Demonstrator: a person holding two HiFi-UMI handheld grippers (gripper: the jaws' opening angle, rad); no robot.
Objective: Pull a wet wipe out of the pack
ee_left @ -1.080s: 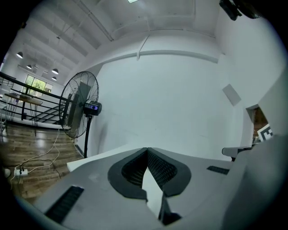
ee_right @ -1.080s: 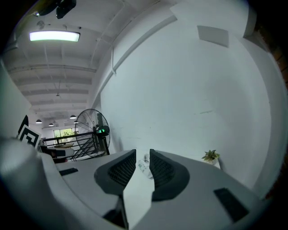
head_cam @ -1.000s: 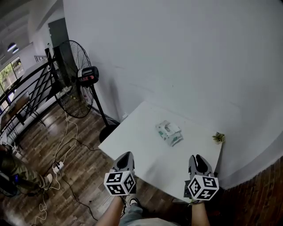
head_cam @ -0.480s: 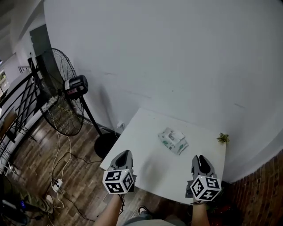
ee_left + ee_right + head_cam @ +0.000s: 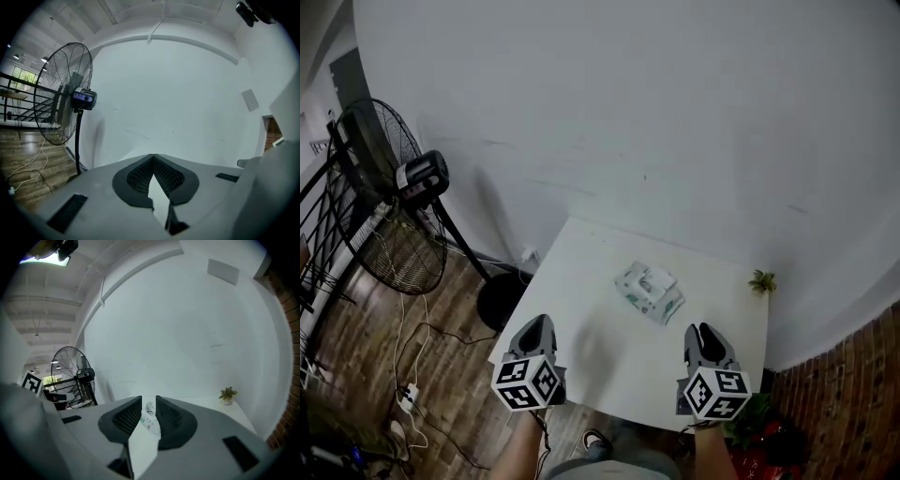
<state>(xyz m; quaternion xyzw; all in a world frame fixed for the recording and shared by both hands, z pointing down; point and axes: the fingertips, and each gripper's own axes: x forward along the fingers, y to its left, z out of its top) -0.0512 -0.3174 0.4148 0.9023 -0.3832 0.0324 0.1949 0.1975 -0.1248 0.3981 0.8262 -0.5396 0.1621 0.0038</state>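
Note:
A white and green wet wipe pack [image 5: 649,292] lies flat near the middle of the white table [image 5: 581,281], with its lid facing up. Both grippers hover at the table's near edge, well short of the pack. My left gripper [image 5: 536,328] is at the front left, and its jaws meet at the tips with nothing held [image 5: 153,157]. My right gripper [image 5: 705,336] is at the front right, its jaws a narrow gap apart and empty [image 5: 149,401]. The pack [image 5: 149,414] shows through that gap, straight ahead.
A small potted plant [image 5: 761,281] stands at the table's far right corner by the white wall. A tall pedestal fan [image 5: 384,202] stands on the wooden floor to the left, with cables [image 5: 412,356] trailing near it. A brick wall [image 5: 853,394] runs along the right.
The head view has swung right and down, so the fan sits nearer the left edge. Both grippers stay at the table's near edge, and the pack has not moved.

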